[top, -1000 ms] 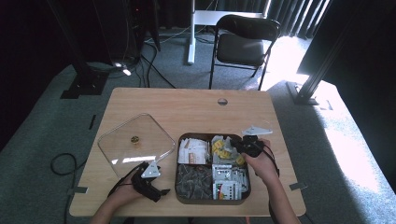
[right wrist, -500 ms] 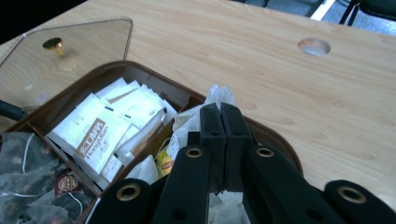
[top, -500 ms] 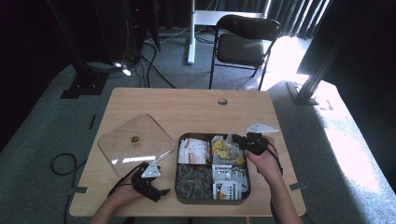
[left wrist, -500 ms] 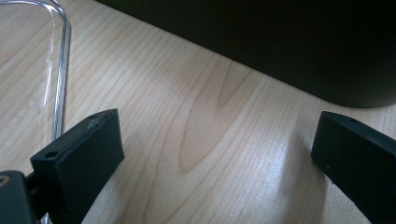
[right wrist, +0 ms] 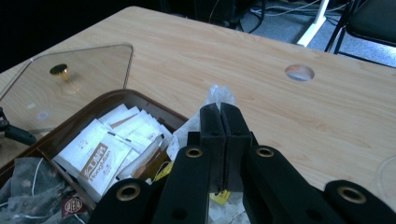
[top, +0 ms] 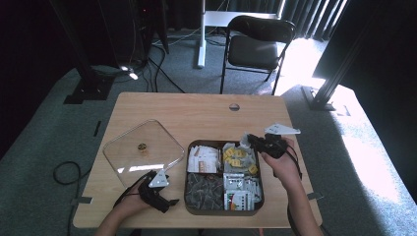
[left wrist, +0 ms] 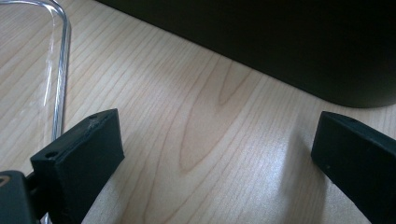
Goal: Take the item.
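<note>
- Left gripper: rests on the table at the near left corner, jaws spread wide with nothing between them, just beside the box wall. It has not shifted over the last second.
- Box: dark, four compartments, near right of centre. The near-left cell holds grey-green tea bags; the far-left cell holds white sachets.
- Right gripper: jaws clenched flat together on a clear packet with a yellow tag, whose crinkled top stands out above the jaw tips in the right gripper view.
- Change: a second ago the right gripper sat farther right, over the box's right rim; it has since moved left and now hangs over the far-right cell, among the yellow-tagged packets.
- Judgement: the packet appears to have been gripped and to be on its way out of that cell; whether it is fully clear of its neighbours cannot be told.
- Lid: clear, with a brass knob, lying flat to the left of the box, apart from it.
- Surface: pale wood, with a cable hole near the far edge.
- Room: grey carpet, a black chair beyond the table, dark stands and cables on the far left, dark curtains and a patch of sun at the right.
</note>
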A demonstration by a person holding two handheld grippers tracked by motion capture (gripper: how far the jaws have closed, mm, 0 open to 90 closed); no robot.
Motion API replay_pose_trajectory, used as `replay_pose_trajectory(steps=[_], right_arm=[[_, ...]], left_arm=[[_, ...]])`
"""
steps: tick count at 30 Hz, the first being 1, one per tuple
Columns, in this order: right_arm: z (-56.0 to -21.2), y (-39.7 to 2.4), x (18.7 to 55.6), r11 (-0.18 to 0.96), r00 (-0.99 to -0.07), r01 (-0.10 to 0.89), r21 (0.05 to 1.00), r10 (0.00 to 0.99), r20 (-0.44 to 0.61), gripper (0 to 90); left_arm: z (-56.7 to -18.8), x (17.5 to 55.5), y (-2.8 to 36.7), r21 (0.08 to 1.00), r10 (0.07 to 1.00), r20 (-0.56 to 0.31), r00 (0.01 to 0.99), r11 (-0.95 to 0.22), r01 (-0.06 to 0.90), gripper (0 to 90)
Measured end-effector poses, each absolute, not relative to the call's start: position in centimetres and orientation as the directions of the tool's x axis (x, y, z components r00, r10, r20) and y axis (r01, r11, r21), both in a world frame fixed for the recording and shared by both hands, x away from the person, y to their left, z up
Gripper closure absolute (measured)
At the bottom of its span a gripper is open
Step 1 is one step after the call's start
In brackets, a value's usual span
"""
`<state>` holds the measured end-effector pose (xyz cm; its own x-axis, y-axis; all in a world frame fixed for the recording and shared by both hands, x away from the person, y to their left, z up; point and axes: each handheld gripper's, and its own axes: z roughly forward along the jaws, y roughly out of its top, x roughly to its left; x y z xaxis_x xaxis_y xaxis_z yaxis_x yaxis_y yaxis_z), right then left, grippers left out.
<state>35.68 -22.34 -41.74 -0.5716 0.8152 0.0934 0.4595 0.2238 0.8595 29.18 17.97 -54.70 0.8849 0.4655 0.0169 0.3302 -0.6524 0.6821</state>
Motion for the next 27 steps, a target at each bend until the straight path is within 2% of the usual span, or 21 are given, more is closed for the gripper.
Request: replay_pose_trajectory(steps=[13, 27], right_arm=[[-40.4, -24.2, 36.4, 0.191, -0.537, 0.446, 0.874, 0.839, 0.091, 89.6], [-39.6, -27.9, 37.4, 0.107, -0.435, 0.428, 0.898, 0.895, 0.1, 89.5]], left_arm=[[-54.7, 29.2, 18.0, 0.682, 0.465, 0.018, 0.885, -0.653, 0.33, 2.2], [-54.7, 29.2, 18.0, 0.681, 0.465, 0.016, 0.885, -0.653, 0.331, 2.2]])
